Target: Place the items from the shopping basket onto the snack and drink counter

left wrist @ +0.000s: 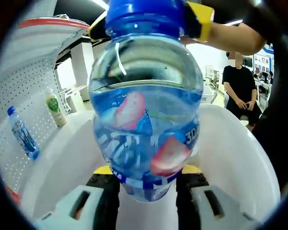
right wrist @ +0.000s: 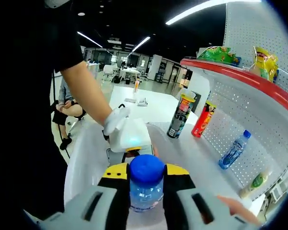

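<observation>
On the white shelf (left wrist: 53,158), a small bottle (left wrist: 23,133) is seen leaning. The water bottle (left wrist: 146,115) is clamped at its base by the left gripper (left wrist: 146,184), and its blue cap (right wrist: 146,168) by the right gripper (right wrist: 146,191).

left gripper (left wrist: 146,184): pale grey housings, black jaws, yellow tips
right gripper (right wrist: 146,191): same grey, black, yellow scheme
sleeve (right wrist: 48,38): short, black
</observation>
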The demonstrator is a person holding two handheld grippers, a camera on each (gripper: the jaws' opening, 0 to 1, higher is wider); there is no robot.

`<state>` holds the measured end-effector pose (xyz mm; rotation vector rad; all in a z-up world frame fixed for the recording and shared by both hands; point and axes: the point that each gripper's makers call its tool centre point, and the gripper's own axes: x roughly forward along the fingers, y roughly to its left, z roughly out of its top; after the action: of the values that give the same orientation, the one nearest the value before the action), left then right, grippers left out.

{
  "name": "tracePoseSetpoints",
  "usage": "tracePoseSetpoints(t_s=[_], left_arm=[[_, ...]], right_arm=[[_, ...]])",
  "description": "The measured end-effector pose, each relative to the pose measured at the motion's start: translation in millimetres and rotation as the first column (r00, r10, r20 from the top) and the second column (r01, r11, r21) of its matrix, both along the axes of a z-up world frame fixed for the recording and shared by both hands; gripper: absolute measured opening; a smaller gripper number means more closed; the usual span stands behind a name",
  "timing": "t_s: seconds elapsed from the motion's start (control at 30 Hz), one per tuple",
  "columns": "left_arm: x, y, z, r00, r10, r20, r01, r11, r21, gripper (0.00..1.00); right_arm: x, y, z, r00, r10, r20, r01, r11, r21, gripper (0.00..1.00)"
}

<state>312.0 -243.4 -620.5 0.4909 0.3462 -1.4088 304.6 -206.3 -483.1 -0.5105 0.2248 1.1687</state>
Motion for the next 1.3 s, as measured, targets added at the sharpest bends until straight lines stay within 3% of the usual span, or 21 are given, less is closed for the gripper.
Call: tracePoseSetpoints(t_s=[0.27,0.67,1.3], left_arm=[[9.4,17.7,28.5,1.0,0.029,0.006,-0.029,1.0,0.0,0.45],[36.0,40.1,52.9,0.996,0.073,0.047,-0.073,0.997,-0.004,0.46],[59.2,38.6,71.0,0.988,0.135,0.077,-0.133,0.991,-0.036,0.46]], right_arm=[[9.6,12.6,29.7,1.0,0.009,0.015,-0.009,0.999,0.053,0.23],[28.2,34.1,53.1,0.998,0.02,0.054,-0.023,0.998,0.062,0.23],[48.0,31.5,70.1,0.998,-0.003,0.068,-0.005,0.994,0.113,0.22]])
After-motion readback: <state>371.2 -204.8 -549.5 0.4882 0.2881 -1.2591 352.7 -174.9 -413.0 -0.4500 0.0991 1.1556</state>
